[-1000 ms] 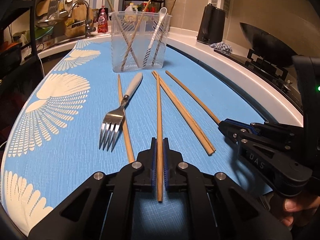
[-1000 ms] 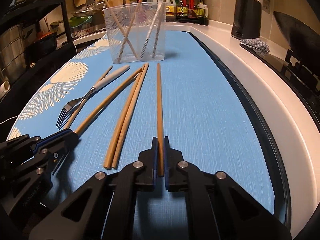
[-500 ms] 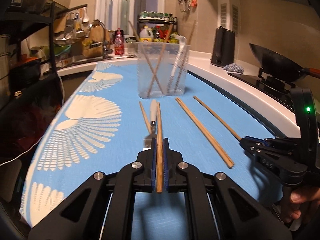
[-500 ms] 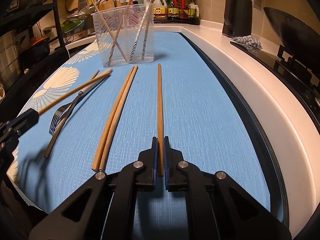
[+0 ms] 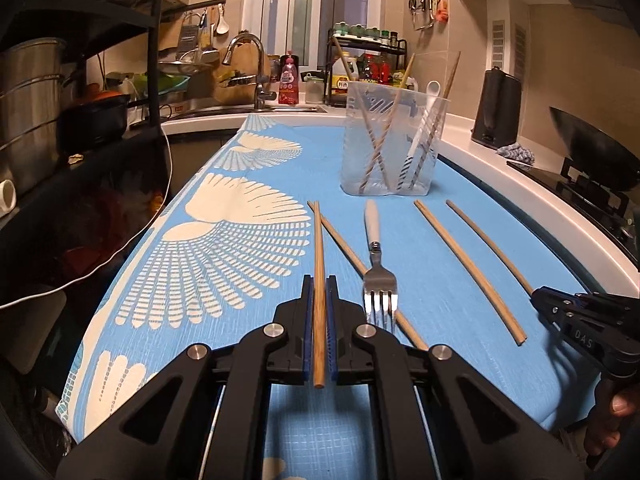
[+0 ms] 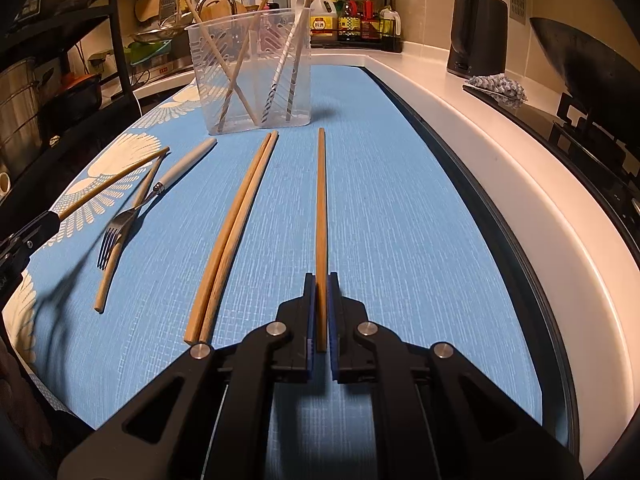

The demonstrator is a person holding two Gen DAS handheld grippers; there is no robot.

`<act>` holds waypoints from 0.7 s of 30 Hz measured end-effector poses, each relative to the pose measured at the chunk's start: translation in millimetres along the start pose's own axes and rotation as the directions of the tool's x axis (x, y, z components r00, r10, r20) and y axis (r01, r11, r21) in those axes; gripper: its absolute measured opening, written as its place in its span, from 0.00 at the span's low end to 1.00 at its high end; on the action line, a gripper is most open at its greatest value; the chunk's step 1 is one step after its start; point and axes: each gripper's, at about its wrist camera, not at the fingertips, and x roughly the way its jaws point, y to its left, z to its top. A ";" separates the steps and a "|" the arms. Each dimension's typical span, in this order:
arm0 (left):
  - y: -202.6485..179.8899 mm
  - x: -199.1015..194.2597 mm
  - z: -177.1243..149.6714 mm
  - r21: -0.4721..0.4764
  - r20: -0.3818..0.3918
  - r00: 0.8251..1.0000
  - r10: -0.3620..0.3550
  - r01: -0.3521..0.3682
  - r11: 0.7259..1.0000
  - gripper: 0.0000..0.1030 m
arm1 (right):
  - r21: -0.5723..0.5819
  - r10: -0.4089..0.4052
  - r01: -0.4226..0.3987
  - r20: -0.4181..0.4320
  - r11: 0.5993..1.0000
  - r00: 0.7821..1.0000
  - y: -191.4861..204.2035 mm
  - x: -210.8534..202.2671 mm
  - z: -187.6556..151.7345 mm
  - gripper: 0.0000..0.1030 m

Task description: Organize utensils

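A home kitchen is shown: sink w/ faucet (image 5: pixel 244 46), spice rack (image 6: pixel 352 4), kettle (image 6: pixel 478 34), wok (image 5: pixel 592 152) on stove, utensils hung on wall

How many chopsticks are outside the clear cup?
5. The left gripper grips a chopstick; the right gripper grips another; a pair lies side by side on the mat; a fifth lies under the fork. None seems hidden.

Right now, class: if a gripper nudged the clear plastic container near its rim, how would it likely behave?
The clear plastic container looks thin-walled, so probably light and apt to slide. It stands tall, with chopsticks leaning above the rim, so a high push might tip it.
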 end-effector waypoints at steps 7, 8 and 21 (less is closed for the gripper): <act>16.7 12.9 -5.2 -0.030 -0.073 0.997 0.040 -0.043 0.999 0.06 | -0.009 0.009 -0.009 0.008 1.000 1.000 0.6 0.2 0.0 0.05; 18.8 14.8 -5.9 -0.036 -0.085 0.996 0.041 -0.044 0.998 0.06 | -0.006 0.011 -0.011 0.011 1.000 1.000 0.2 0.2 -0.3 0.05; 21.5 21.8 -16.5 -0.031 -0.135 0.990 0.050 -0.055 0.998 0.06 | -0.008 0.030 -0.030 0.037 1.000 0.999 0.8 0.1 -2.5 0.06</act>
